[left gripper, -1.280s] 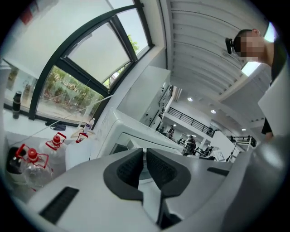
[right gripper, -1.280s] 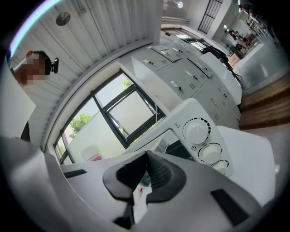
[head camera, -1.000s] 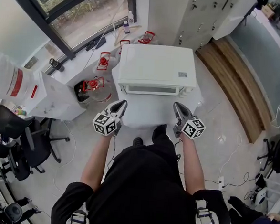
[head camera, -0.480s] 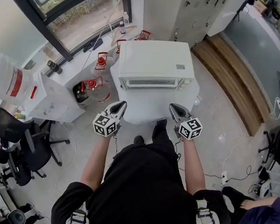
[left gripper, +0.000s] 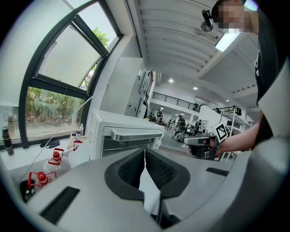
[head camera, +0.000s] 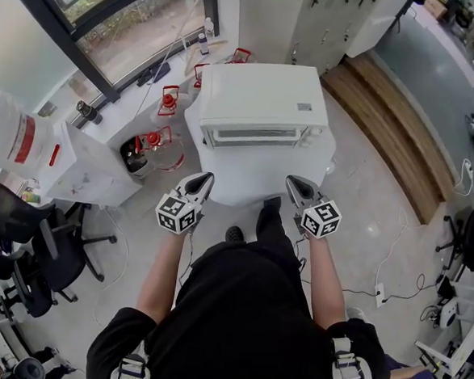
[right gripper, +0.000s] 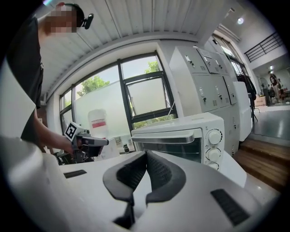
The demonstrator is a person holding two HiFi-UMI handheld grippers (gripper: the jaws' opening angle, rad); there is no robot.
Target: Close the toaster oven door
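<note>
The white toaster oven (head camera: 261, 97) stands on a white table (head camera: 245, 185) in front of me. Its glass door (right gripper: 174, 147) is up against the front, with the bar handle (left gripper: 136, 134) along its top edge. Three knobs (right gripper: 214, 137) sit to the right of the door. My left gripper (head camera: 206, 178) is held low in front of the table, shut with nothing between its jaws, short of the oven. My right gripper (head camera: 289, 181) is level with it, also shut and empty. In each gripper view the other gripper shows to the side, the right gripper (left gripper: 199, 141) and the left gripper (right gripper: 93, 141).
Red-capped bottles (head camera: 158, 142) stand left of the table, beside a white box (head camera: 88, 170) and a big water jug (head camera: 14, 137). Office chairs (head camera: 23, 234) are at lower left. A wooden step (head camera: 396, 115) and lockers (head camera: 322, 20) lie to the right.
The head view has drifted, so the oven sits a little higher and further left in the picture. Both grippers stay shut, almost where they were in front of the table.
</note>
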